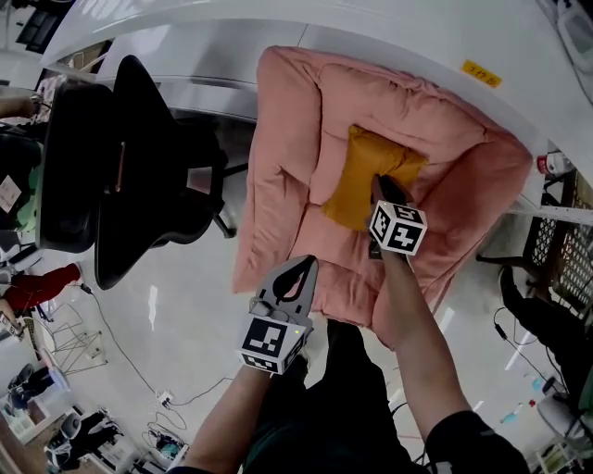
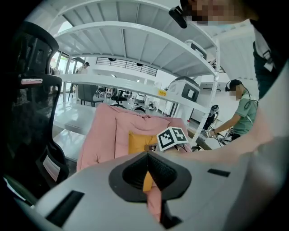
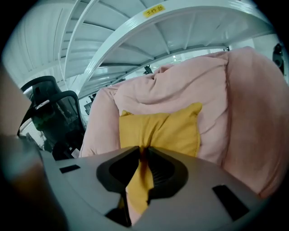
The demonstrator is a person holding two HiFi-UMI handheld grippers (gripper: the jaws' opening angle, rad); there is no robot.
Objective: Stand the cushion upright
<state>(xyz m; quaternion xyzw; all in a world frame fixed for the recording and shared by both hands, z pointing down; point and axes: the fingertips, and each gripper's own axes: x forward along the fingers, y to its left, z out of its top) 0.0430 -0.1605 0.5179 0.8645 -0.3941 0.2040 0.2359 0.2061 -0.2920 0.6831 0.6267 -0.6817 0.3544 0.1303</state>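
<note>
The right gripper point(image 3: 143, 153) pinches the yellow cushion point(image 3: 171, 128) at its near edge — it lies on the pink pad's point(image 3: 189, 85) middle, stretching away up-pad.

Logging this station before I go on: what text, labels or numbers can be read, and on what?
No text is readable.
Yellow sticker on the white frame: characters too small to read.
White tag on the black chair: blurred.
Marker cubes: square patterns only, no words.
</note>
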